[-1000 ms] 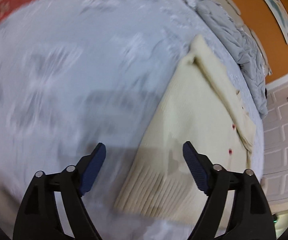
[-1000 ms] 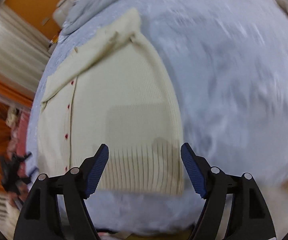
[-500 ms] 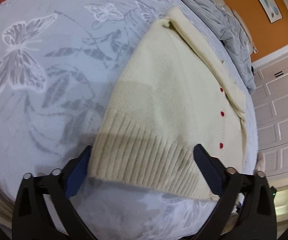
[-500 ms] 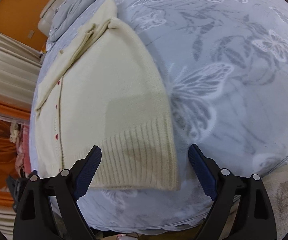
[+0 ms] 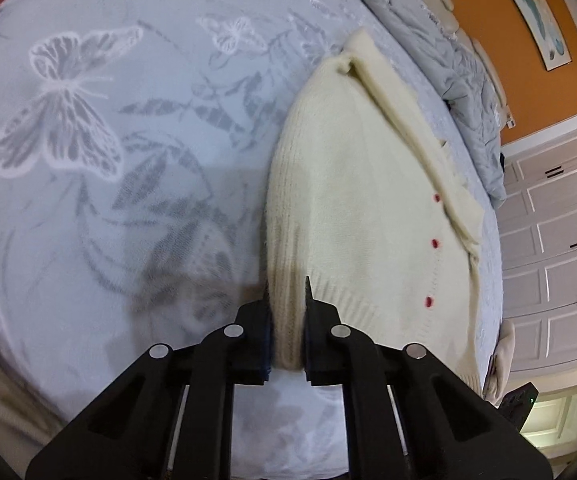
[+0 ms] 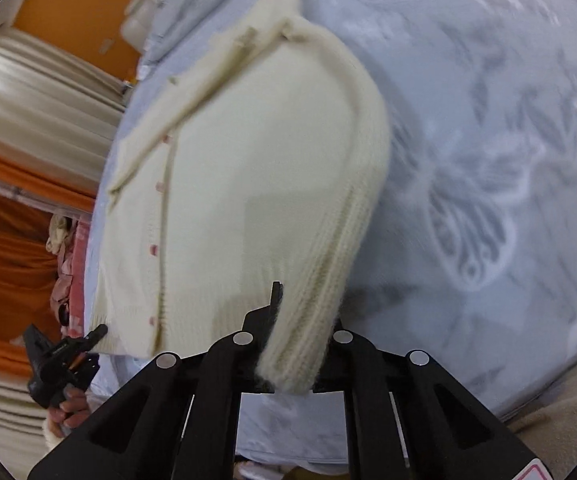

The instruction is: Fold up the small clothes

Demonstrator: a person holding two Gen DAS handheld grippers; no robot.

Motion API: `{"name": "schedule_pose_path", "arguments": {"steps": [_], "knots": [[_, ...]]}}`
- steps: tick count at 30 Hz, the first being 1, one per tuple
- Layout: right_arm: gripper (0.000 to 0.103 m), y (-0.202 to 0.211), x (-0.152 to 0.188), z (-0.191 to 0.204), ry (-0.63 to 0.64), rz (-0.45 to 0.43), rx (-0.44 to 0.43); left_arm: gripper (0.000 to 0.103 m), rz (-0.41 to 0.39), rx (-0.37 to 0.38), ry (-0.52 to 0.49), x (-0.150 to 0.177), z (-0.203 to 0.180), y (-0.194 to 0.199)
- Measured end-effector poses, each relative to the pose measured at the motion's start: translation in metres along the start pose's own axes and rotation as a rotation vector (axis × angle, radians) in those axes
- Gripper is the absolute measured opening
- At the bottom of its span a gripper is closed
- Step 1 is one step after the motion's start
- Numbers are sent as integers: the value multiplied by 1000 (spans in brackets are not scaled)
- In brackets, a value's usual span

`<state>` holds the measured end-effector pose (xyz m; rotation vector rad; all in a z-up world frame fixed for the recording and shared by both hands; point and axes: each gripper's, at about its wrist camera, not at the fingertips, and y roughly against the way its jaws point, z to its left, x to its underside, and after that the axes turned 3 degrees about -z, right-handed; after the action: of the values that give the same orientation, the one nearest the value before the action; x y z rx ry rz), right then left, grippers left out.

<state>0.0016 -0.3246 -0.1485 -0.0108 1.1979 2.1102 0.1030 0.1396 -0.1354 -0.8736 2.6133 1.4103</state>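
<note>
Left gripper (image 5: 286,320) clenched on cardigan (image 5: 368,208) hem corner; right gripper (image 6: 294,336) closing on opposite corner. Sleeves tucked; bottom-up fold not yet made.

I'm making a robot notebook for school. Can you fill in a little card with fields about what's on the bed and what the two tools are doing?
Garment: cream knit cardigan with red buttons, lying flat
Surface: grey bedspread with a butterfly print
Left tool: pinching the ribbed hem at one bottom corner
Right tool: closing on the ribbed hem at the other bottom corner, knit bunched between its fingers
Also on bed: crumpled grey blanket at the far edge
Fold progress: not folded yet
</note>
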Motion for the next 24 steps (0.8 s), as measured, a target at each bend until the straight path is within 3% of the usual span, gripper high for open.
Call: {"name": "schedule_pose_path", "arguments": {"steps": [7,16,20,22,23,24], "knots": [[7,66,8,18,5,-96,-106,8,-12,12,-64,8,-14,48],[7,100,53,-13,-3,-10,-61,8,78,-4,-113,58,-7,77],[7,84,55,-26,-27,86,-6,14,103,-54,-131,65,-9,65],[11,76,49,-28,-45,105,35,24,131,-63,-89,64,-5,50],[24,73,44,-27,-40,93,62,46,129,-86,-61,62,-2,43],[40,72,40,-25,-33,79,92,60,121,-97,-43,62,0,41]]}}
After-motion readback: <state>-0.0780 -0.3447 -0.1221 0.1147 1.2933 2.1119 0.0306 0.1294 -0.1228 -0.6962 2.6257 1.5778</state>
